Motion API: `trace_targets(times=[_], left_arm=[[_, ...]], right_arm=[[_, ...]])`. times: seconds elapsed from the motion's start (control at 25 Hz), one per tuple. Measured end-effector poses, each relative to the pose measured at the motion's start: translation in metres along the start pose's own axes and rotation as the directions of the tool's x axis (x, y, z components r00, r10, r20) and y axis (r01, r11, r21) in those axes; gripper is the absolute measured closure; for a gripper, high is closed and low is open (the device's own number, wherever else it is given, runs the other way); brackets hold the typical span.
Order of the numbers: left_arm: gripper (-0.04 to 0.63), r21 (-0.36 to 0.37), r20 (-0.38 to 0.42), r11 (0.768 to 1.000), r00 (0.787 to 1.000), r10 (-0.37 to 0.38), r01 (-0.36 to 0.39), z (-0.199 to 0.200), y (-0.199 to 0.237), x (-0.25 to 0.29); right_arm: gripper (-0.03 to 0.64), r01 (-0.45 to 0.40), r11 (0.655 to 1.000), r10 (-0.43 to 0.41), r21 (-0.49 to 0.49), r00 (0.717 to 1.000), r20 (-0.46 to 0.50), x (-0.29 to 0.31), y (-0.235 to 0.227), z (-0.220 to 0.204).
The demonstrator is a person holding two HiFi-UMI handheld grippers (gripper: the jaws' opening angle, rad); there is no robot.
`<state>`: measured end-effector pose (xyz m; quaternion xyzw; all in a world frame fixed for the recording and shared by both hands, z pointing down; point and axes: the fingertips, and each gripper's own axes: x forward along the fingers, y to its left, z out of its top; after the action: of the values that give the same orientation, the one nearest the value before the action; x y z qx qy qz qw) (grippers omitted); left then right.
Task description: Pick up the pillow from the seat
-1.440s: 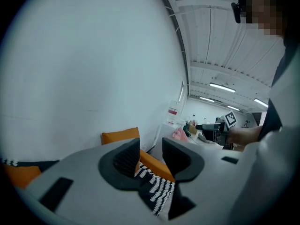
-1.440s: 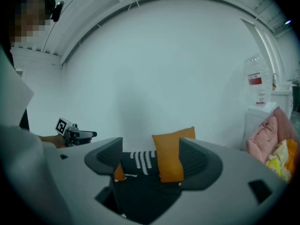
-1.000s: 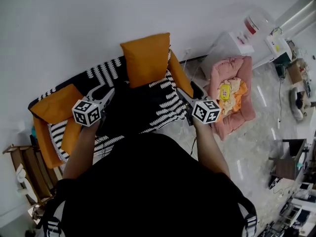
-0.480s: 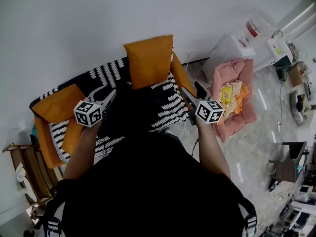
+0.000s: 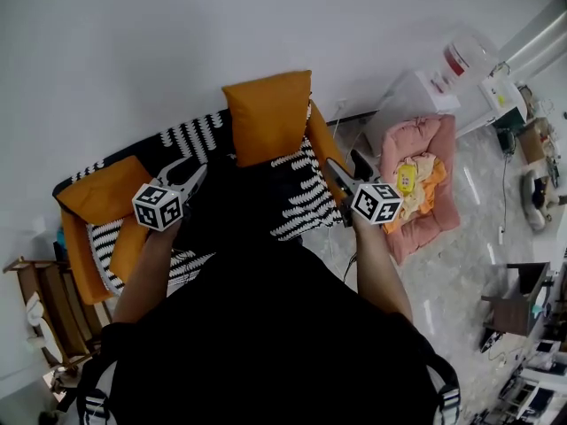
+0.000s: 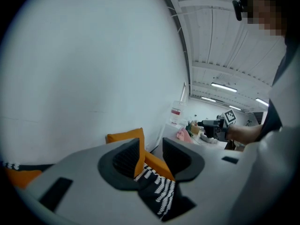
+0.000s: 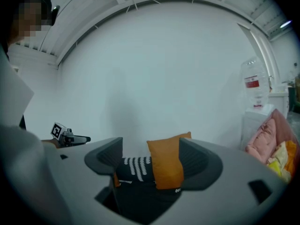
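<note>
The orange pillow (image 5: 267, 115) stood upright at the back of the patterned seat (image 5: 301, 189), apart from both empty grippers; the right gripper (image 5: 345, 165), jaws wide, seemed best placed to close on its edge, whereas the left gripper (image 5: 189, 175), jaws only narrowly parted, would need widening.

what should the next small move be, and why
Probably reach the right gripper forward to the orange pillow. The pillow stands upright at the back of the seat, apart from the gripper, whose jaws are wide apart and empty.
</note>
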<state>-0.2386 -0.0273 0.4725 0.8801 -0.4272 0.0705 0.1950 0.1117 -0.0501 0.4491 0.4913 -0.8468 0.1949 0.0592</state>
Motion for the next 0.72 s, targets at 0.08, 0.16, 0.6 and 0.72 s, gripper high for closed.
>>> trace_targets(times=[0.08,0.16,0.6,0.72], left_arm=[[0.437,0.0,-0.001,1.0,1.0,0.009,-0.009,0.001,0.003,0.004],[0.437,-0.004,0.002,1.0,1.0,0.02,-0.02,0.003,0.006,0.01],[0.437,-0.03,-0.018,0.996,0.997,0.078,-0.078,0.009,0.023,0.056],[0.437,-0.038,-0.023,0.995,0.996,0.09,-0.091,0.012,0.027,0.068]], right_arm=[[0.238,-0.008,1.0,0.008,-0.005,1.0,-0.005,0.006,-0.005,0.002],[0.238,-0.015,1.0,0.015,-0.007,1.0,-0.012,0.011,-0.011,0.004],[0.238,-0.051,0.999,0.051,0.004,0.998,-0.047,0.056,-0.061,0.019],[0.238,-0.067,0.998,0.067,0.008,0.996,-0.061,0.071,-0.072,0.021]])
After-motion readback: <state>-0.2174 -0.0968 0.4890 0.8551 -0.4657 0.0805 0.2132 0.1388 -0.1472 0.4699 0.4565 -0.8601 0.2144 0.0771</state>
